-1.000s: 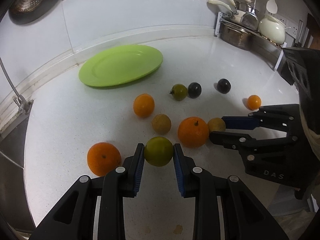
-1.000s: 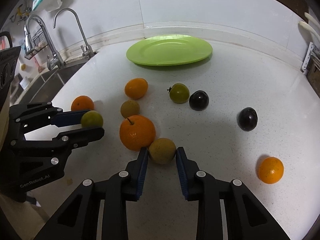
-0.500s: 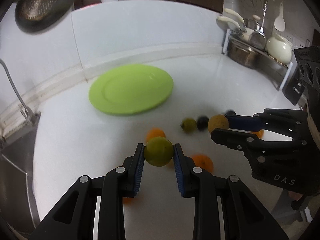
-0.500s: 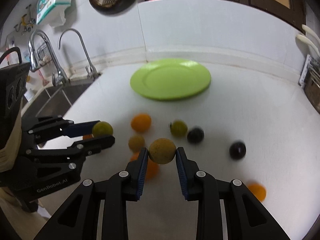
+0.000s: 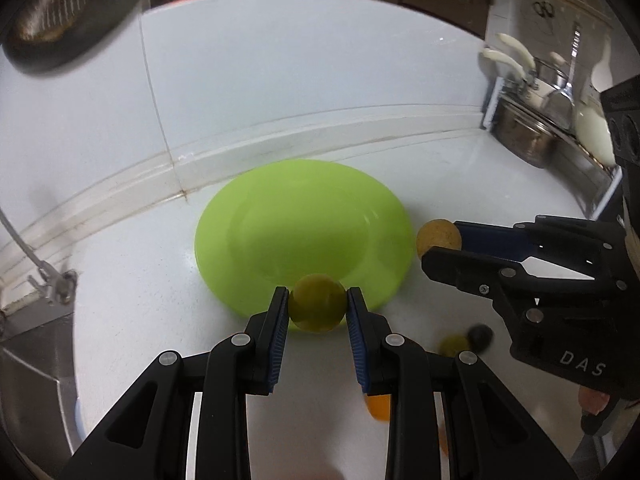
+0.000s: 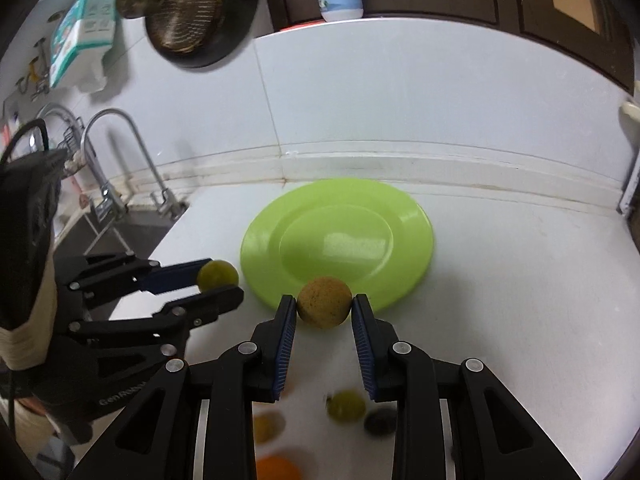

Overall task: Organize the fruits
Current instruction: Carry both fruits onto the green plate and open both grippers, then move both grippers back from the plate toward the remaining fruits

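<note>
My left gripper [image 5: 317, 307] is shut on a yellow-green fruit [image 5: 317, 309] and holds it in the air over the near rim of the green plate [image 5: 280, 216]. My right gripper [image 6: 324, 309] is shut on a tan-brown round fruit [image 6: 324, 307], also in the air at the plate's [image 6: 408, 216] near rim. In the left wrist view the right gripper [image 5: 440, 242] shows at the plate's right edge with the tan fruit [image 5: 438, 236]. In the right wrist view the left gripper [image 6: 218, 282] shows left of the plate with the green fruit [image 6: 218, 274]. The plate is bare.
Other fruits lie blurred on the white counter [image 6: 520, 300] below the grippers: a green one [image 6: 346, 405], a dark one [image 6: 380, 422], oranges [image 6: 278, 468]. A sink and faucet [image 6: 120, 160] are at the left. A rack with pots [image 5: 532, 136] stands at the right.
Both grippers have lifted their fruits off the counter and carried them forward to the plate's near rim. The other fruits have dropped to the bottom of both views.
</note>
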`<state>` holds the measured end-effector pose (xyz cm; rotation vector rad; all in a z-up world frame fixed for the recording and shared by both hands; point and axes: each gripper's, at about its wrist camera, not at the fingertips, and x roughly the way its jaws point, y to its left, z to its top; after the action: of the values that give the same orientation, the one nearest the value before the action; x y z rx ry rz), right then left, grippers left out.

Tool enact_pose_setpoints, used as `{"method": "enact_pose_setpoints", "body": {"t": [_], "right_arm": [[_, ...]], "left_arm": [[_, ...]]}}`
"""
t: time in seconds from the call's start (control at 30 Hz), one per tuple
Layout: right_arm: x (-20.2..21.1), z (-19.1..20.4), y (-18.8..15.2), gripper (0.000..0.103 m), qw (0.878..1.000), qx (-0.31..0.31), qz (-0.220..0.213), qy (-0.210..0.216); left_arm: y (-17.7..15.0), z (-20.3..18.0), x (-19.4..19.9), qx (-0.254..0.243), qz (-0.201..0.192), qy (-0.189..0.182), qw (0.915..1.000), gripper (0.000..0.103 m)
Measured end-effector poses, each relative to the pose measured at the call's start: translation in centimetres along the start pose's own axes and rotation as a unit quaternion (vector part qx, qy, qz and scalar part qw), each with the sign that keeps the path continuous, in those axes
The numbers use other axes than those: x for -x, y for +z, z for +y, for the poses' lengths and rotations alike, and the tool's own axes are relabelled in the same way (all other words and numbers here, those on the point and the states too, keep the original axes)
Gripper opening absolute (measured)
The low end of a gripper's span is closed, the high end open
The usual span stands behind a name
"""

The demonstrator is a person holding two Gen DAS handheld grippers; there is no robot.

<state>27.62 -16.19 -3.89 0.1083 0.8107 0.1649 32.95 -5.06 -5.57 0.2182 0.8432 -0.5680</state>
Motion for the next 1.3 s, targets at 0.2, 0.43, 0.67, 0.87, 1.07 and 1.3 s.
{"method": "enact_pose_setpoints", "body": {"t": [0.2, 0.43, 0.67, 0.87, 1.07, 1.3], "right_arm": [[-3.9, 0.0, 1.5, 0.03, 1.0, -0.004, 0.028, -0.012], [-7.3, -1.2, 1.5, 0.03, 0.998, -0.017, 0.063, -0.017], [-8.1, -1.6, 1.4, 0.031, 0.997, -0.022, 0.071, -0.023], [-6.7, -1.3, 1.3, 0.034, 0.998, -0.016, 0.055, -0.033], [-3.4, -0.3, 0.9, 0.041, 0.999, -0.005, 0.024, -0.046], [0.8, 1.0, -0.1, 0.054, 0.998, 0.0, -0.014, -0.057]], "left_arm": [[0.8, 2.0, -3.9, 0.013, 0.037, -0.01, 0.9992, 0.029], [1.0, 2.3, -6.0, 0.015, 0.064, -0.011, 0.9978, 0.029], [1.2, 2.5, -5.9, 0.019, 0.061, 0.0, 0.998, 0.036], [0.9, 2.9, -3.8, 0.03, 0.045, 0.022, 0.9983, 0.048], [0.4, 2.3, 0.1, 0.022, 0.008, 0.059, 0.998, 0.063], [-0.9, 1.2, 5.2, 0.027, -0.039, 0.09, 0.9948, 0.081]]}}
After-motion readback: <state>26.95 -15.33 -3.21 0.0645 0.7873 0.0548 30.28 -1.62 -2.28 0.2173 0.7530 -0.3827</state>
